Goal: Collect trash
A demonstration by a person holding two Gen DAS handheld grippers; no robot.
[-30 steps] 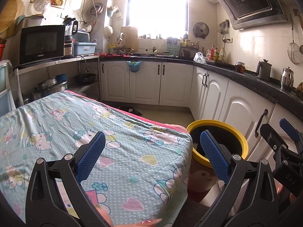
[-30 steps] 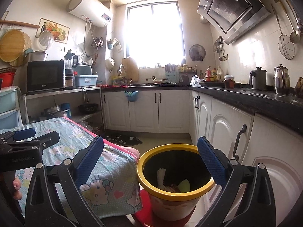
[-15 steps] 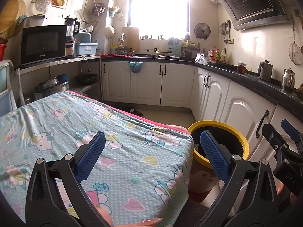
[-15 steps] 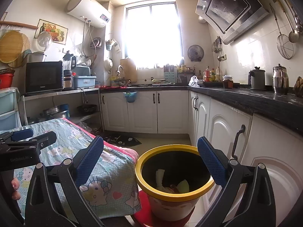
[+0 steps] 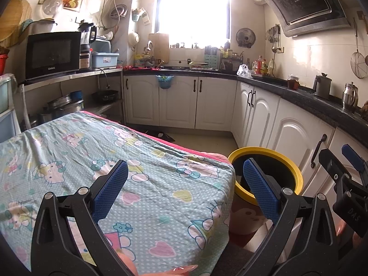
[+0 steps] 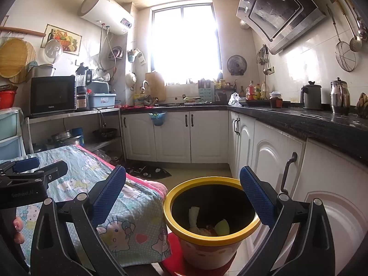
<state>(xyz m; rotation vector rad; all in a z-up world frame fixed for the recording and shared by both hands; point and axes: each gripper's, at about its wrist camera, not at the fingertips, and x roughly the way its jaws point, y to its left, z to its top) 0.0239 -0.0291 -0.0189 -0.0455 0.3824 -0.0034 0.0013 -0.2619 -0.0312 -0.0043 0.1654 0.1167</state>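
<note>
A yellow-rimmed trash bin [image 6: 211,216] stands on the floor between the table and the cabinets; it also shows in the left wrist view [image 5: 276,161]. Inside lie pieces of trash [image 6: 207,223]: a white wad, a pale green piece and something red. My right gripper [image 6: 182,193] is open and empty, held above the bin's mouth. My left gripper [image 5: 184,184] is open and empty above the table's right end, whose cartoon-cat cloth [image 5: 115,161] is bare.
White cabinets [image 6: 271,161] with dark handles stand right of the bin under a black counter [image 6: 310,119] holding kettles and jars. A red mat [image 6: 174,243] lies under the bin. A shelf with a microwave [image 5: 50,55] stands at the left.
Both grippers have shifted only slightly; the views have tilted a little. Both stay open and empty.
</note>
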